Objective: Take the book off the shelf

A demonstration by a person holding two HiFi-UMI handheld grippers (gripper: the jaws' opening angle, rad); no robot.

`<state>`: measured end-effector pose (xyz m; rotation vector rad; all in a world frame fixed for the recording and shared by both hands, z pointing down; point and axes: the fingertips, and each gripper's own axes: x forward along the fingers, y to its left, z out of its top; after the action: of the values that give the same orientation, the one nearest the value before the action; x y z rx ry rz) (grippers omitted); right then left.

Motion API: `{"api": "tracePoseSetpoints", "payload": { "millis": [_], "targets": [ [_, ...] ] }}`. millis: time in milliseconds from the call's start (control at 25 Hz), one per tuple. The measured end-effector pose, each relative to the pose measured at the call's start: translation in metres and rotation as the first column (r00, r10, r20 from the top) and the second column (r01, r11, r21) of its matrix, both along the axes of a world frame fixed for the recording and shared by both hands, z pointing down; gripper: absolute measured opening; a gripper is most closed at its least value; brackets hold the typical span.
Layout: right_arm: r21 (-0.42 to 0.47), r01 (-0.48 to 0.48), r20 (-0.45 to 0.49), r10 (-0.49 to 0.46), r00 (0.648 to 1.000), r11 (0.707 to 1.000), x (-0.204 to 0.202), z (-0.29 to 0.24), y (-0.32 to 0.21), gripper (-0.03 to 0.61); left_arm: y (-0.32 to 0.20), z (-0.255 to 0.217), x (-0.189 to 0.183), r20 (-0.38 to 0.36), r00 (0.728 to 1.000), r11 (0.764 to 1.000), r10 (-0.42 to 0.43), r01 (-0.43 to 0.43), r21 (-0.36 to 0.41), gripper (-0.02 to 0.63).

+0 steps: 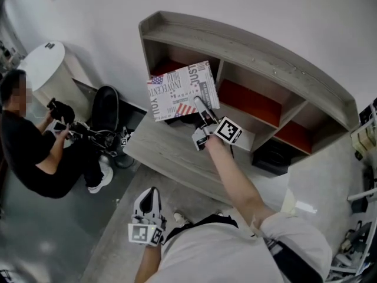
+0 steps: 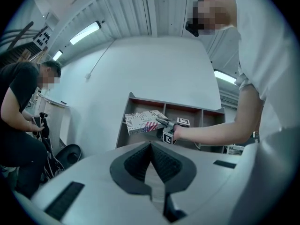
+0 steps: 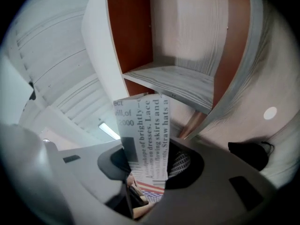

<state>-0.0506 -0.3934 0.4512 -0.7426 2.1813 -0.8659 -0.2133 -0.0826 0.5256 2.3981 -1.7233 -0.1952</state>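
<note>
Book clear of the shelf, held by one edge

The right gripper point(image 1: 200, 108) has its fingers clamped on the book point(image 1: 181, 91), which hangs tilted in the air just in front of the shelf point(image 1: 247, 52). I'd keep that pinch firm and draw it back without swinging. The left gripper point(image 1: 152, 194) hangs low, fingers closed on nothing.

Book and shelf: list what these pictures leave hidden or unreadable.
- Book: underside hidden by itself in head view; right gripper view shows only a narrow strip, lower end behind the right tongs.
- Dark thing under the shelf: too dark to identify, head view.
- Seated person, handheld items: too small, head view.
</note>
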Motion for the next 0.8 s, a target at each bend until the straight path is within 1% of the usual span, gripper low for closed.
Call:
{"api": "tracePoseSetpoints", "payload": {
  "millis": [120,200,280,440,640,800],
  "targets": [
    [-0.011,0.038,-0.054,-0.039,0.998,0.999,0.008,0.005,0.01,0.169,-0.006,-0.008,0.015,0.011,1.0,1.0,0.011,-0.011,0.019,0.017],
    [-0.037,0.047,-0.103,-0.051,0.993,0.998,0.017,0.012,0.017,0.169,-0.008,-0.01,0.025,0.015,1.0,1.0,0.013,-0.013,0.022,0.017],
    [-0.04,0.056,-0.15,-0.062,0.987,0.998,0.027,0.017,0.024,0.169,-0.008,-0.011,0.034,0.016,1.0,1.0,0.012,-0.012,0.02,0.017],
    [0.008,0.1,-0.175,-0.097,0.98,0.995,0.046,0.006,0.04,0.169,-0.008,-0.018,0.053,0.028,0.999,1.0,0.018,-0.019,0.024,0.017],
    [0.038,0.126,-0.207,-0.116,0.972,0.991,0.056,-0.003,0.055,0.169,-0.019,-0.029,0.051,0.055,0.998,0.999,0.02,-0.022,0.033,0.017],
    [0.071,0.131,-0.259,-0.108,0.96,0.989,0.093,-0.006,0.078,0.167,-0.019,-0.033,0.075,0.084,0.996,0.998,0.02,-0.025,0.057,0.017]
  ]
}}
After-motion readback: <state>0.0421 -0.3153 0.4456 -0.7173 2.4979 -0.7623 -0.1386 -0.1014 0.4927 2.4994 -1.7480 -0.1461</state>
